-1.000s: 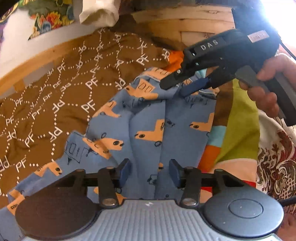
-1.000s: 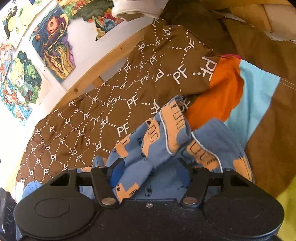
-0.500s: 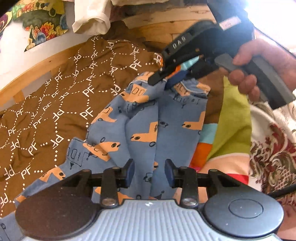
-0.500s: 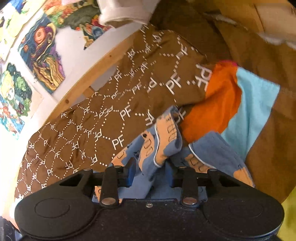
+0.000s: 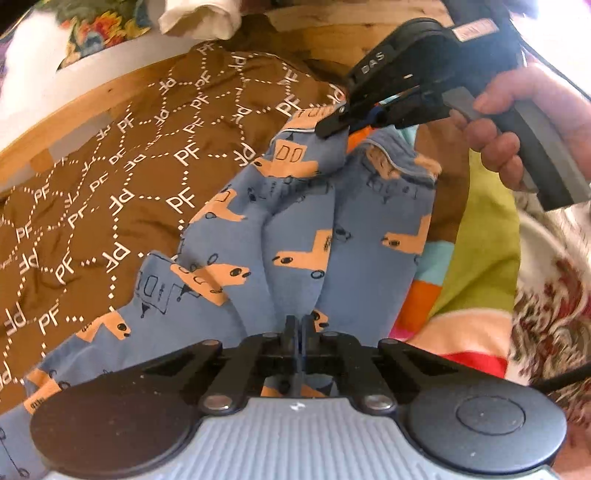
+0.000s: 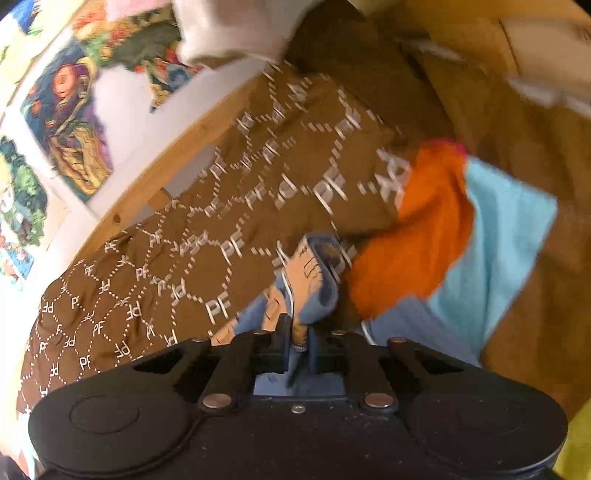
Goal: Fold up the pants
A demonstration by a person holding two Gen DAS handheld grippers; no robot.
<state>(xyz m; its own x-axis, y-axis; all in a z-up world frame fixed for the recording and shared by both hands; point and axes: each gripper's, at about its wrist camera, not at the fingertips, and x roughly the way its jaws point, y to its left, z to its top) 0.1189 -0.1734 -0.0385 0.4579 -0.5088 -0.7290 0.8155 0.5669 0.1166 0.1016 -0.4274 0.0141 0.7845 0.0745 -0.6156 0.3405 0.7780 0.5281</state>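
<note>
Blue pants (image 5: 295,229) with orange truck prints lie on a brown "PF" blanket (image 5: 110,192). My left gripper (image 5: 297,332) is shut on the near end of the pants, pinching a fold of the blue cloth. My right gripper (image 5: 340,123) shows in the left wrist view at the far end, shut on the hem of one pant leg. In the right wrist view my right gripper (image 6: 297,343) pinches that blue and orange hem (image 6: 314,273). The second leg's hem (image 5: 399,162) lies loose beside it.
A patchwork cover (image 5: 487,236) in green, orange and light blue lies right of the pants. A wooden bed rail (image 5: 74,110) runs along the far left. White cloth (image 5: 199,18) hangs above it. Colourful pictures (image 6: 62,122) hang on the wall.
Both grippers have gone from open to shut on the pants. The right gripper has moved left and closed on one leg's hem, lifting it slightly.
</note>
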